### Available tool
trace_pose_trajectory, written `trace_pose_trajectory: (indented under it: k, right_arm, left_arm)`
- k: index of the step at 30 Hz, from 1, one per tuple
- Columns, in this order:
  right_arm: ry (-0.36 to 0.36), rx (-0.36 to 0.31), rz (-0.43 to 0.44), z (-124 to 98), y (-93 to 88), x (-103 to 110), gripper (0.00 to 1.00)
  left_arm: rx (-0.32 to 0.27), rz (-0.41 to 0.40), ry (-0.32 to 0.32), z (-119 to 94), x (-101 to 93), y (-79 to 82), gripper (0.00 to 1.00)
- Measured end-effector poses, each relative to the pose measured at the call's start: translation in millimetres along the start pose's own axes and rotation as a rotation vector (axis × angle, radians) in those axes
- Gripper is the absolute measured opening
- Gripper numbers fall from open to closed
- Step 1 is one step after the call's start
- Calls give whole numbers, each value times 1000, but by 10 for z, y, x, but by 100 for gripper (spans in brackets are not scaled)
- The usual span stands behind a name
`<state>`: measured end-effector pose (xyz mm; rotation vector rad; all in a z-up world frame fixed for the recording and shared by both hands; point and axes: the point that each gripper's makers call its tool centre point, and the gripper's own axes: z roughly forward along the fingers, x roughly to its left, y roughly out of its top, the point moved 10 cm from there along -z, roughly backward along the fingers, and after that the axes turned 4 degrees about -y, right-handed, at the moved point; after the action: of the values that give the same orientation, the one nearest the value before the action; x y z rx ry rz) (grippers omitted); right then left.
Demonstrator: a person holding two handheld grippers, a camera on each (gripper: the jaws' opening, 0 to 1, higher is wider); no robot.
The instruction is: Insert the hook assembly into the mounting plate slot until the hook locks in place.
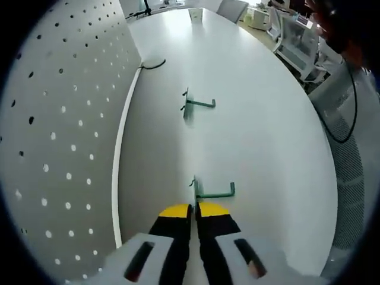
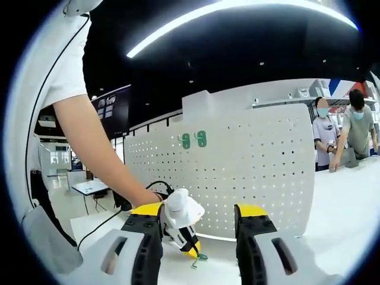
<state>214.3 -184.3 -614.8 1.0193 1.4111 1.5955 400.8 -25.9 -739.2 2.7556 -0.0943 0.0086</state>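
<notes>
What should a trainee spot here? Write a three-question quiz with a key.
1. True or false: the right gripper is open.
2. How many hooks lie on the table in the left gripper view?
3. The hung hooks on the pegboard number: A none, B two, C five.
Key: 1 true; 2 two; 3 B.
</notes>
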Motion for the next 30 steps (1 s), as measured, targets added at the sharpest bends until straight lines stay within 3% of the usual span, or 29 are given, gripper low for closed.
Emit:
trace_pose_trajectory:
  k: [5,9,17,21,30]
  right_arm:
    - [2,1,3,1,-2,-1,46]
    - [1,-1,9,0,0,-2,46]
    - [-8,0,12,-5,3,-21,45]
    - [-11,1,18,3,-5,-25,45]
    - [-10,4,24,17,-9,-27,45]
  left_arm:
    - [-10,-36,2,0,12,-12,3]
    - [-9,2,13,2,-16,-10,3]
    - [-23,-12,24,3,-8,-17,2]
    - [-103,-65,54,-28,24,-63,2]
    - [-304,-117,86,-239,-18,1,1]
